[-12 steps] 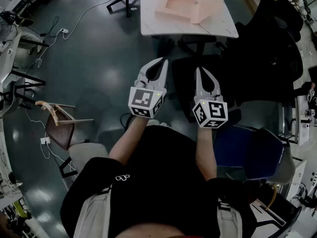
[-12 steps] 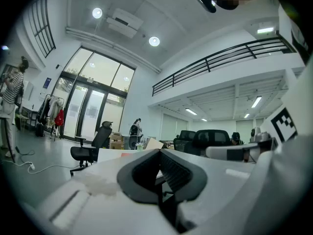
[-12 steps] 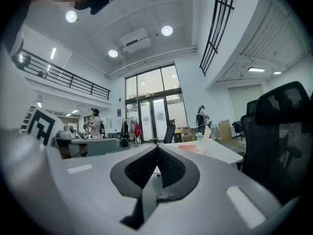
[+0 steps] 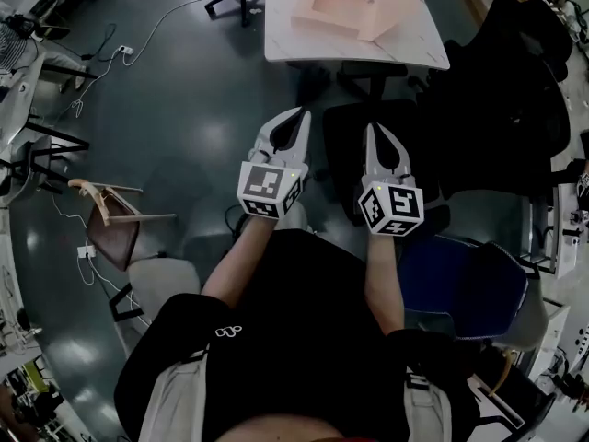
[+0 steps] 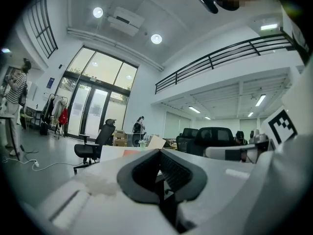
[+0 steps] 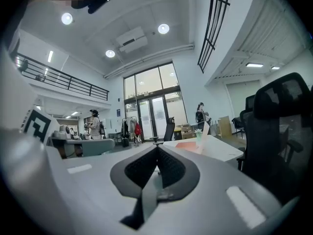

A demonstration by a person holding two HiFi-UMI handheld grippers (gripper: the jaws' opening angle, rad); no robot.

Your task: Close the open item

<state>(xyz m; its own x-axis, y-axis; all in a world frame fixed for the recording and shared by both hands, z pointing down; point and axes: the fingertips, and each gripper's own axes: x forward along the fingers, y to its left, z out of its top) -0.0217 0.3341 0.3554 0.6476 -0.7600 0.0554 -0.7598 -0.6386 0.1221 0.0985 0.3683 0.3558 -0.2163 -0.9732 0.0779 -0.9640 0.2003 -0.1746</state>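
Left gripper (image 4: pixel 301 113) and right gripper (image 4: pixel 372 129): same place, jaws together, empty.

A shallow, pale pink box (image 4: pixel 331 3) lies open and empty on the white worktop (image 4: pixel 294 49). Its lid (image 4: pixel 391 12) is swung up, hinged along the box's right side.

Head view looks steeply down; both gripper views face the shared table (image 4: pixel 296 48).

The lid (image 4: pixel 391 9) of the open pink box (image 4: pixel 333 5) and the white table (image 4: pixel 294 49) run off the head view's top edge.
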